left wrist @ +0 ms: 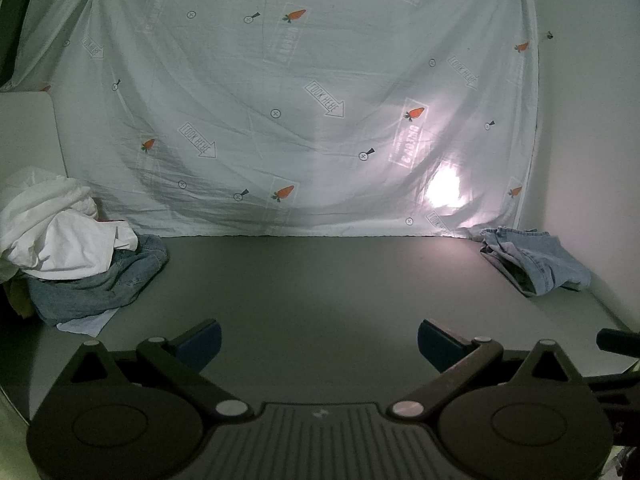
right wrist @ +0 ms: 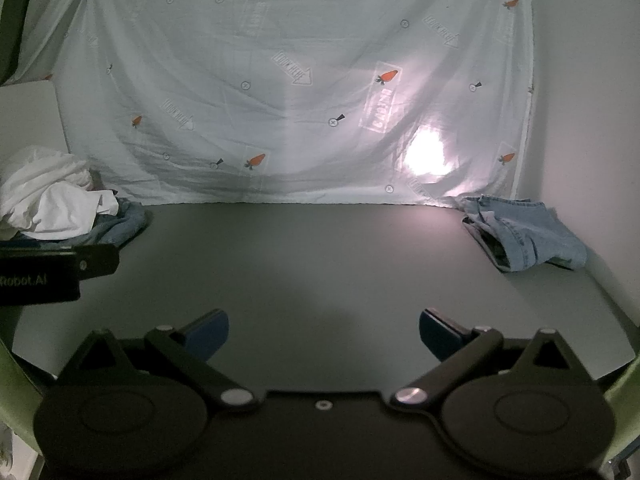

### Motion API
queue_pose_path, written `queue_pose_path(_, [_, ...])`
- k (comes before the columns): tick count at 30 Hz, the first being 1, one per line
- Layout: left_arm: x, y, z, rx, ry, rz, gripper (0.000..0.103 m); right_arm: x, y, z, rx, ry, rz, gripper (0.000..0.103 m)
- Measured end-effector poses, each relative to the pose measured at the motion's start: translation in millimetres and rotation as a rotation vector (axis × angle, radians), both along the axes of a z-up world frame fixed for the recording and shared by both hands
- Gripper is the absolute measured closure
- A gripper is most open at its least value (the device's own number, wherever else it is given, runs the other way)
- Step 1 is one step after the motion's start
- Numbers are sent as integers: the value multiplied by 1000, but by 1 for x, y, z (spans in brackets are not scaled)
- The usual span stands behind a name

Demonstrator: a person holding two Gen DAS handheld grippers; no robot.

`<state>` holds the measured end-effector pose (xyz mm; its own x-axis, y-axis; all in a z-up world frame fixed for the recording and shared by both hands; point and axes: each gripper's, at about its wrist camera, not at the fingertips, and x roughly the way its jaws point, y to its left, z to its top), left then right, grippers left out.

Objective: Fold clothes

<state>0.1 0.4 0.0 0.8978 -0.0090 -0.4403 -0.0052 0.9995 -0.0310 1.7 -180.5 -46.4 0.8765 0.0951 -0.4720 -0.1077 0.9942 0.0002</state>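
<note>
Both sets of tongs spread wide, gripping nothing. Left gripper [left wrist: 319, 342] hanging over bare grey table [left wrist: 320, 280], blue pads [left wrist: 202, 342] well apart. Same deal for the right gripper [right wrist: 324, 334] over the table [right wrist: 320, 260], blue pads [right wrist: 210, 332] splayed out with nothing between them.

Unfolded pile of clothes [left wrist: 72, 256] sitting well off to the left of the left gripper and further ahead, up near the back edge: white garment [left wrist: 60, 236] crumpled on top, blue denim [left wrist: 100, 288] squashed underneath, a pale scrap poking out at the front. From the right wrist view, same pile [right wrist: 68, 208] far left and ahead, partly hidden behind the black body of the left gripper [right wrist: 52, 276] with "Robot.AI" lettering.

Folded jeans [left wrist: 536, 260] parked ahead and to the right of both grippers, in the far right corner by the wall [right wrist: 524, 232].

Carrot-print sheet [left wrist: 300, 100] hanging straight ahead as a backdrop, bright light patch glowing through on the right side.
</note>
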Motion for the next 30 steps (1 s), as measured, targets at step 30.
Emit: queue_pose_path(30, [6, 12, 1, -1, 4, -13, 0, -1, 9, -3, -9, 3, -19, 0])
